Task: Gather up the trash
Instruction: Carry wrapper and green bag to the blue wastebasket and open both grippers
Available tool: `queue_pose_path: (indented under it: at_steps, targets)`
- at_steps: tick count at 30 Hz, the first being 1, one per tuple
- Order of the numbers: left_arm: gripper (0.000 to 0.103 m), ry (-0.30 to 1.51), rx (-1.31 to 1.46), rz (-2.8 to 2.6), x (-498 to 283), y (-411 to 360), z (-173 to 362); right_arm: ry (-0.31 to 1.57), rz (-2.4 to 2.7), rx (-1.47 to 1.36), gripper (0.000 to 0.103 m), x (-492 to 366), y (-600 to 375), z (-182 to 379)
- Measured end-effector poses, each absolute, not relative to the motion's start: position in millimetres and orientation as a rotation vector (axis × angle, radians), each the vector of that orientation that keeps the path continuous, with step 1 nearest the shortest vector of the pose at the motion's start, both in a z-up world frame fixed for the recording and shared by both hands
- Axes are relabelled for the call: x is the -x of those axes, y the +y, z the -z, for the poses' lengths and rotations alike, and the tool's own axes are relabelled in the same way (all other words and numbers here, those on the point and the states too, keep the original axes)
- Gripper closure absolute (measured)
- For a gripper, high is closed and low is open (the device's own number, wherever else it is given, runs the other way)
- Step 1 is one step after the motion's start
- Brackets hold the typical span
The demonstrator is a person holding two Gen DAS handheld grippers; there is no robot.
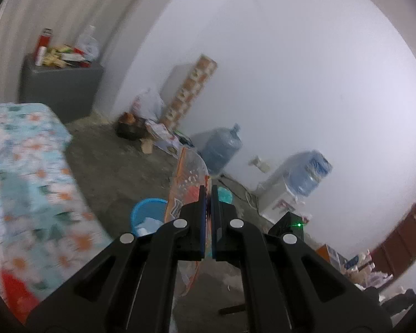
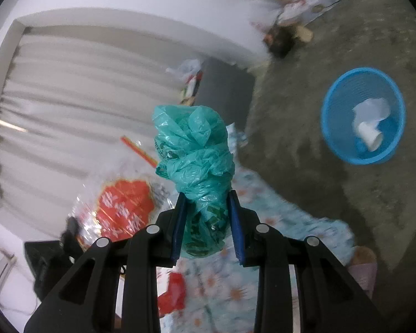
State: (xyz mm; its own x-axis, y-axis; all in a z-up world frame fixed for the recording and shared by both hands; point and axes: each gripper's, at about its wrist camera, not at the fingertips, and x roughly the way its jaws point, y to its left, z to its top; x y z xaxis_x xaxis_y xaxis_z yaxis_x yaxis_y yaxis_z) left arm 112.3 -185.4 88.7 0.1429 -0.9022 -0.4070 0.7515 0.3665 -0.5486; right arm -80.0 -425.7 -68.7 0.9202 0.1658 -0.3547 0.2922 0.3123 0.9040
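The left gripper (image 1: 207,194) is clamped on an orange-and-clear wrapper (image 1: 188,177) with the blue basket (image 1: 147,211) just ahead and below-left, while the right gripper (image 2: 206,197) pinches a crumpled teal plastic bag (image 2: 194,149), the basket (image 2: 332,127) well off to its right.

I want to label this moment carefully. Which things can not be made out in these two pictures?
- Left wrist view: the lower part of the orange wrapper is hidden behind the left tongs.
- Left wrist view: the blue basket is partly covered by wrapper and tongs.
- Right wrist view: the print on the green bag is too blurred to read.
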Motion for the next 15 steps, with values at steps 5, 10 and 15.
queue_pose_path:
  at_steps: [5,10,15]
  targets:
    - [0.102,0.831,0.163,1.266,-112.7,-262.2,-71.7,0.413,0.191,-1.289,0.074,98.2,-449.9,90.5]
    - [0.102,0.933,0.1,1.287,-118.3,-329.8,-40.0,0.423,0.306,-1.331,0.074,109.7,-475.6,123.5]
    - [0.102,1.046,0.016,1.259,-132.3,-391.4,7.8,0.459,0.385,-1.379,0.074,108.1,-505.1,166.6]
